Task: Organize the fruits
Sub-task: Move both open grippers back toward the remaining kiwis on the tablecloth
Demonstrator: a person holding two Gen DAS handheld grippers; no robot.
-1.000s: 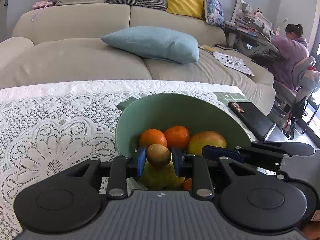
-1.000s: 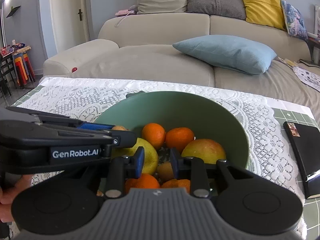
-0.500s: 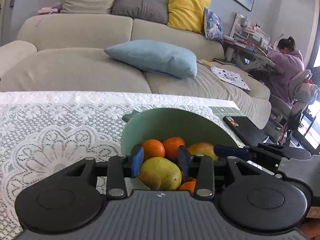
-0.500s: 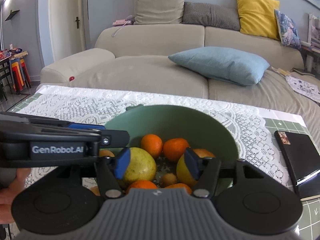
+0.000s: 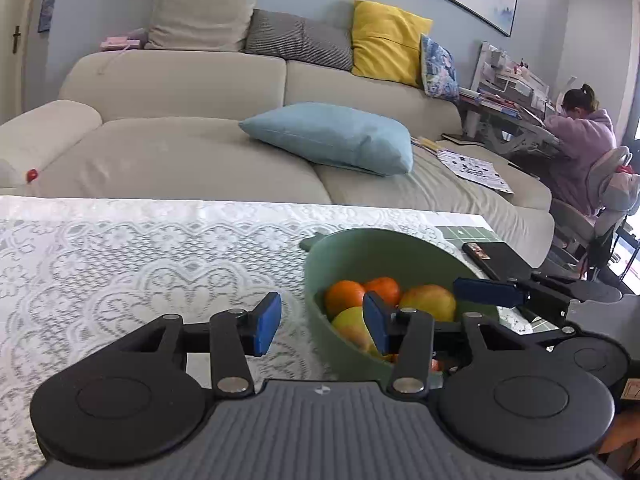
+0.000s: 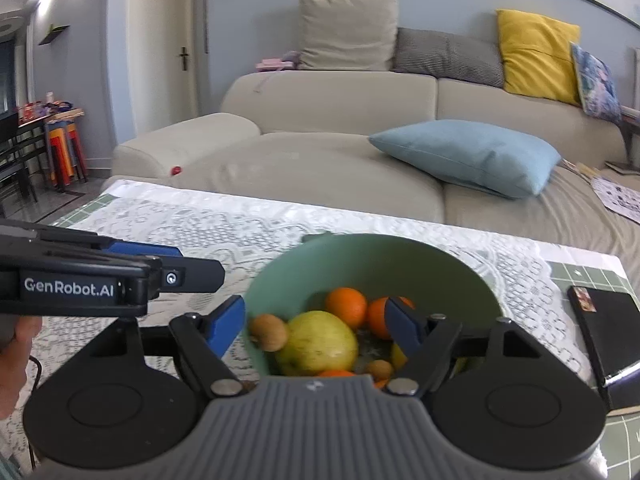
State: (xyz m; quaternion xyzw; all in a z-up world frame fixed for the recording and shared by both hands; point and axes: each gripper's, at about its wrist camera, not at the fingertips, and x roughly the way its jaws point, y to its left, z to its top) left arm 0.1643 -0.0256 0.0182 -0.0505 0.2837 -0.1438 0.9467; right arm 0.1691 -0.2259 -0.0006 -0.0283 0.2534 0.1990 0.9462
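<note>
Room: a beige sofa [image 6: 328,128] with a pale blue cushion [image 6: 468,156] stands behind the surface; a person in a lilac top [image 5: 580,148] sits at a desk far right.
Surface: a white lace cloth [image 5: 120,264] covers most of it, and a black book [image 6: 608,328] lies near its right edge.
Bowl: a green bowl [image 6: 372,264] sits on the cloth and holds all the fruit.
Fruit: a large yellow-green one [image 6: 320,340], two oranges [image 6: 347,306], a reddish-yellow one [image 5: 430,302] and two small brown ones [image 6: 270,332], one by the left wall.
Left gripper [image 5: 322,326]: jaws have just been opening; they stand apart over the bowl's near left rim, holding nothing.
Right gripper [image 6: 320,326]: jaws have just been opening; they stand wide over the bowl, gripping nothing.
</note>
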